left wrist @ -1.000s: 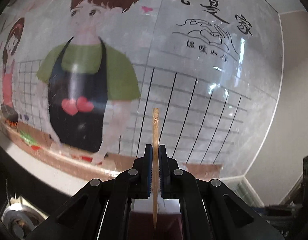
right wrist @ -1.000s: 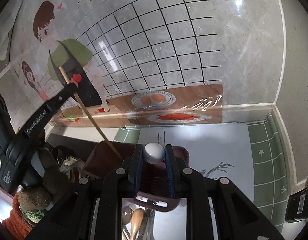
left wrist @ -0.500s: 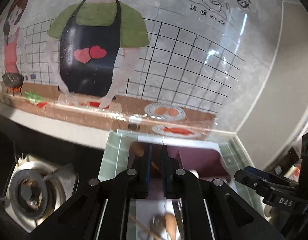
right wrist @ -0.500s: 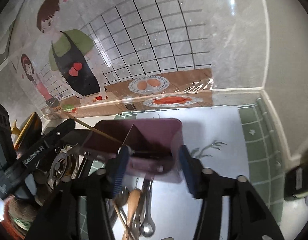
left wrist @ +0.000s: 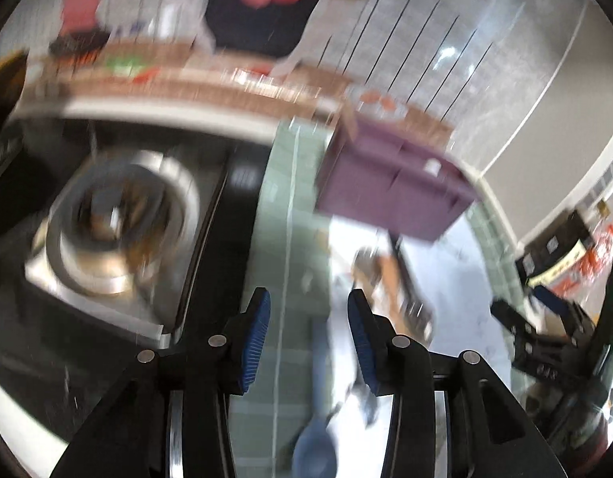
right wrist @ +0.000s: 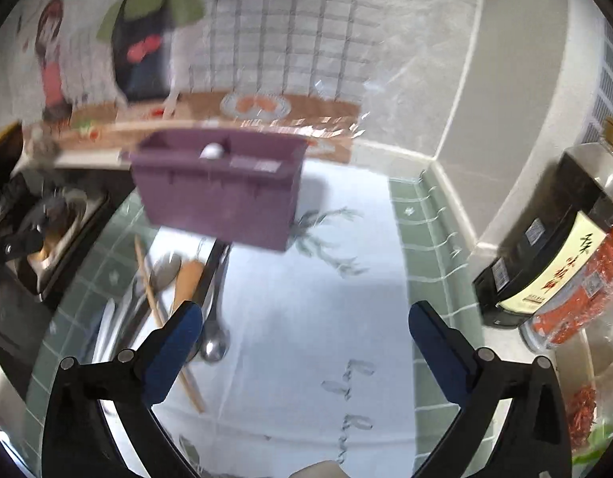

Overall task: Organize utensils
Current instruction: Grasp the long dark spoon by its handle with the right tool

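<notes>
A purple utensil holder [right wrist: 219, 191] stands on the white mat near the wall; a white spoon end [right wrist: 211, 151] shows inside it. The holder [left wrist: 390, 187] also shows in the blurred left wrist view. Several loose utensils [right wrist: 175, 286] lie in front of it: metal spoons, a wooden spoon and a chopstick [right wrist: 155, 306]. My right gripper [right wrist: 306, 322] hangs above the mat, its jaws opening wide, nothing between them. My left gripper [left wrist: 308, 310] is over the mat's left edge, its jaws opening, empty, with a blue spoon [left wrist: 316, 450] below.
A gas burner [left wrist: 119, 231] on a black hob lies to the left. A dark bottle [right wrist: 545, 247] and a red packet [right wrist: 581, 294] stand at the right by the wall. The green-bordered mat [right wrist: 418, 239] covers the counter.
Both grippers let go: the left released its chopstick, the right its white spoon, which now sits in the holder. Both opened and tipped down from the wall toward the counter.
</notes>
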`<state>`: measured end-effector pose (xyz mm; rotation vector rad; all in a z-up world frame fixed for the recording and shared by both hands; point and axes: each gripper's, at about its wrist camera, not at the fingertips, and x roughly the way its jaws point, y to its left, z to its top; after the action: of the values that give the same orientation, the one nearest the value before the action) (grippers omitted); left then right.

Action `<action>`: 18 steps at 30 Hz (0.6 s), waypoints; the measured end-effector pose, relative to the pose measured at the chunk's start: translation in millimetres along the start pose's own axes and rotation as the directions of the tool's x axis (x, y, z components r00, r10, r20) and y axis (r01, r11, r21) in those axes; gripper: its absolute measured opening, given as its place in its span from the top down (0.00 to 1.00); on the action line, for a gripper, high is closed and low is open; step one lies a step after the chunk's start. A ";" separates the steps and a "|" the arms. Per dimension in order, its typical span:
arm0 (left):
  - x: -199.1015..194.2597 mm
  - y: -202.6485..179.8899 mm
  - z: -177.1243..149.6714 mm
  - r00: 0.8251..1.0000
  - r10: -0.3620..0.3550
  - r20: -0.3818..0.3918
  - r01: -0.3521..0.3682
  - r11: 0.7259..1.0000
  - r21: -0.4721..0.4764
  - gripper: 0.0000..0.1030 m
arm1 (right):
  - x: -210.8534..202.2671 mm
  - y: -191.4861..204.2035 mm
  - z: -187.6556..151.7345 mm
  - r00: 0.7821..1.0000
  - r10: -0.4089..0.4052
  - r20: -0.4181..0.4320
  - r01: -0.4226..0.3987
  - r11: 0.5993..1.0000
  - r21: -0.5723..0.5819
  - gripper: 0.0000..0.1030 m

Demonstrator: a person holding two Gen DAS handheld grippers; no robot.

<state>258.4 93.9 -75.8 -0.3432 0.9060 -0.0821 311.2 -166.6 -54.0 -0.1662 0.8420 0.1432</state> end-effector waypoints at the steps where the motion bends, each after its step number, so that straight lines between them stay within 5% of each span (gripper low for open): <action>1: 1.3 4.1 -7.9 1.000 0.001 -0.017 -0.001 1.000 -0.012 0.59 | 6.7 4.3 -1.6 0.999 0.037 -0.021 -0.037 0.999 0.005 0.00; 3: 0.7 7.7 -20.6 0.999 0.004 -0.033 -0.005 1.000 -0.022 0.59 | 25.0 14.3 -1.5 0.992 0.111 -0.066 -0.109 0.994 0.029 0.06; 6: -3.4 7.7 -41.8 0.998 0.031 -0.045 -0.031 1.000 -0.002 0.59 | 53.9 32.7 -1.4 0.978 0.173 -0.119 -0.170 0.985 0.041 0.34; 9: -1.2 6.8 -53.0 0.997 0.029 -0.078 -0.028 1.000 0.011 0.59 | 76.0 48.6 -0.7 0.974 0.171 -0.148 -0.169 0.985 0.029 0.42; 10: 1.5 7.8 -57.2 0.995 0.028 -0.094 -0.027 1.000 0.011 0.59 | 80.4 52.0 -1.8 0.974 0.164 -0.157 -0.162 0.986 0.025 0.53; 14: 9.9 11.1 -60.4 0.992 0.042 -0.118 -0.043 0.999 -0.006 0.59 | 74.3 54.2 -6.1 0.967 0.189 -0.170 -0.188 0.982 0.025 0.76; 18: 16.7 1.0 -61.4 0.991 0.018 -0.134 -0.015 1.000 0.021 0.59 | 60.2 49.1 -25.3 0.951 0.218 -0.220 -0.216 0.976 0.034 0.86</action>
<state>220.5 75.4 -123.6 -0.3141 1.0408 -0.0999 323.0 -120.1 -120.1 -0.0811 1.0847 0.3319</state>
